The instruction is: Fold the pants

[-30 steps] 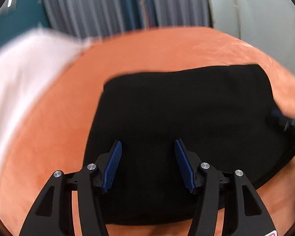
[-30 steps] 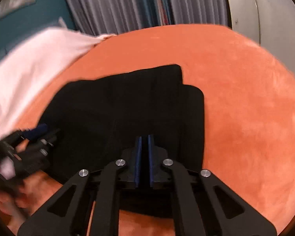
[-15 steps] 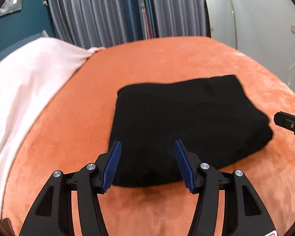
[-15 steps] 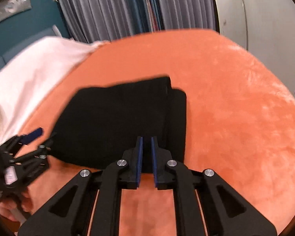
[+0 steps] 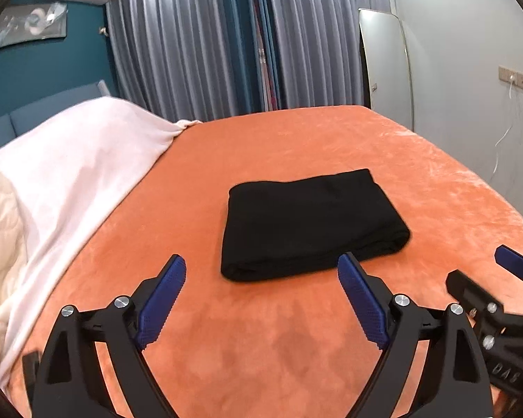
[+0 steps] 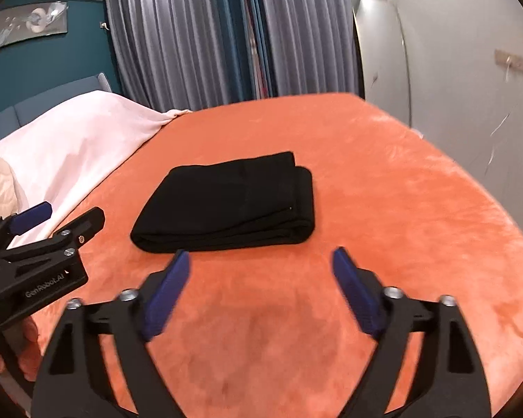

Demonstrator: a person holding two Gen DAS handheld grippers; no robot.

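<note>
The black pants (image 5: 310, 221) are lying folded into a compact bundle on the orange bedspread (image 5: 331, 331), both the left gripper (image 5: 261, 299) and right gripper (image 6: 258, 289) are hovering spread apart and empty short of it, so folding looks finished and nothing beyond a tidy-up seems called for.

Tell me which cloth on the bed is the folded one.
The black pants, a neat rectangle lying flat on the orange blanket. The white blanket at the left is draped loosely, not folded.
</note>
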